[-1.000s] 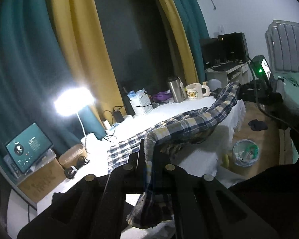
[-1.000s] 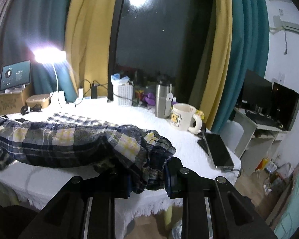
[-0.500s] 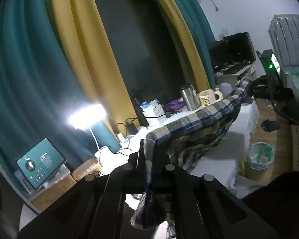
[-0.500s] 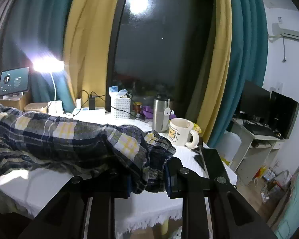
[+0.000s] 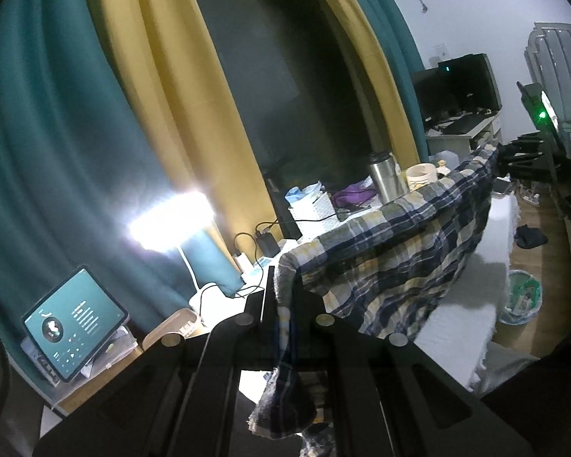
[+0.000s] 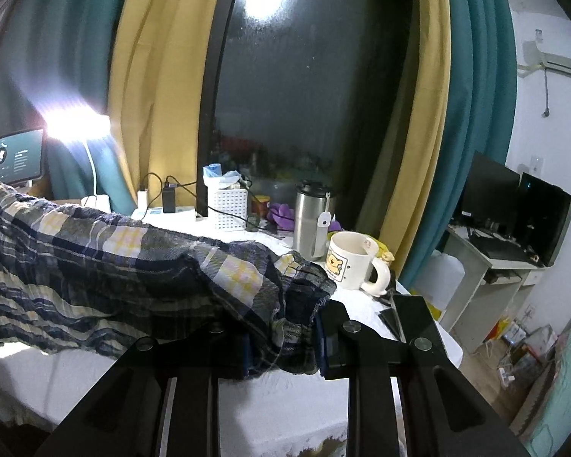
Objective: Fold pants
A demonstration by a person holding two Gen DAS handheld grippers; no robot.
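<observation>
The plaid pants (image 5: 392, 251), navy, yellow and white, hang stretched in the air between my two grippers above the white-covered table (image 5: 460, 323). My left gripper (image 5: 283, 297) is shut on one end of the pants, and a corner of cloth dangles below it. My right gripper (image 6: 281, 339) is shut on the bunched other end of the pants (image 6: 125, 270). The right gripper also shows in the left wrist view (image 5: 521, 156) at the far end of the cloth.
At the table's back stand a bright desk lamp (image 5: 171, 221), a tablet (image 5: 74, 321), a white basket (image 6: 228, 209), a steel tumbler (image 6: 310, 217) and a mug (image 6: 352, 262). A dark phone (image 6: 415, 312) lies near the table's right edge. A bin (image 5: 521, 301) stands on the floor.
Both grippers have risen and lifted the pants off the table; the cloth now hangs taut between them instead of lying on the surface.
</observation>
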